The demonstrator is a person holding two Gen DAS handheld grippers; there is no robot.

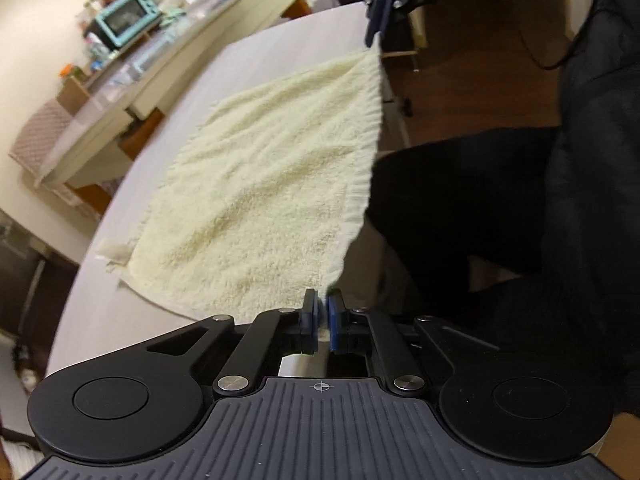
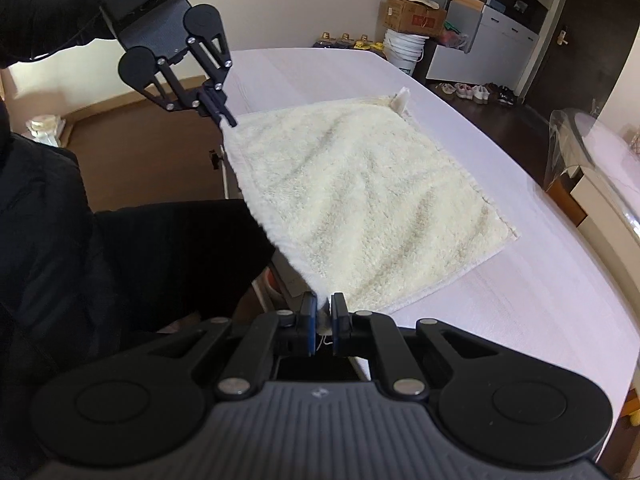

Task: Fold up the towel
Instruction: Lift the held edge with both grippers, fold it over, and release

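The fluffy cream square towel [image 1: 260,184] lies on the pale table [image 1: 120,280], its near edge lifted. The left gripper [image 1: 321,312] and right gripper [image 2: 324,316] each pinch one near corner. Only the left wrist view shows a teal toaster oven [image 1: 126,16]; only the right shows a white bucket [image 2: 404,50].

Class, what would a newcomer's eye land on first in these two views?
The cream towel spread on the white table. Its near edge is lifted: the left claw and right claw each pinch one near corner. Behind the table, a turquoise oven sits on a cluttered counter.
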